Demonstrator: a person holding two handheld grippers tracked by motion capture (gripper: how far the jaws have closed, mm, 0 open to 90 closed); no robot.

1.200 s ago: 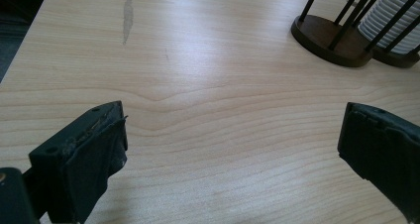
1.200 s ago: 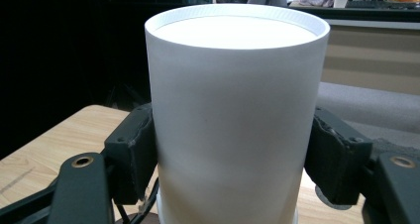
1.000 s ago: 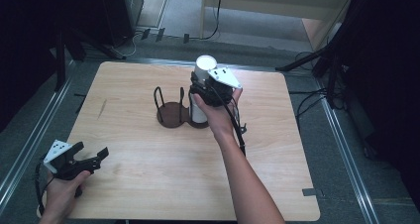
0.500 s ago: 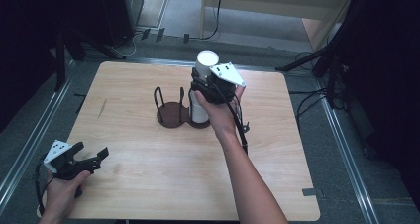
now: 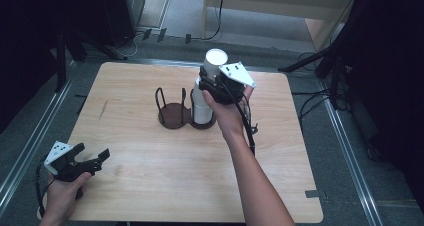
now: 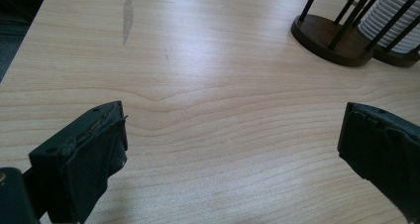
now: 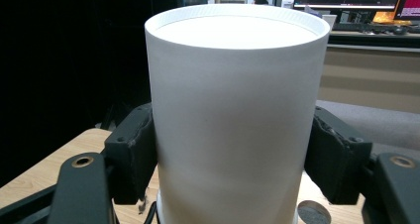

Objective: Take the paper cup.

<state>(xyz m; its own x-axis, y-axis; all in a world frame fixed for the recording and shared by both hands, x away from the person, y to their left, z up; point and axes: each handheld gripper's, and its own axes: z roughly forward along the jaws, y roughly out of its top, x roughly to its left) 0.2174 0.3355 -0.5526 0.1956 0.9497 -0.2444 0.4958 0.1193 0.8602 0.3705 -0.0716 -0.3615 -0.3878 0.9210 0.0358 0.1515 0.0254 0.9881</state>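
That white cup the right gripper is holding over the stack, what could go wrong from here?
1. The right gripper squeezes the top cup by its thin sides; too much force could crush it.
2. The cup may stick to the cup stack and lift several.
3. Pulling sideways could tip the dark wire holder, since the left gripper is open and far off.

High view looking down and forward over the whole table [image 5: 150, 186]; left gripper view low near its front left corner, facing the cup holder [image 6: 329, 35] also visible from above; right gripper view close against the cup [image 7: 235, 115].
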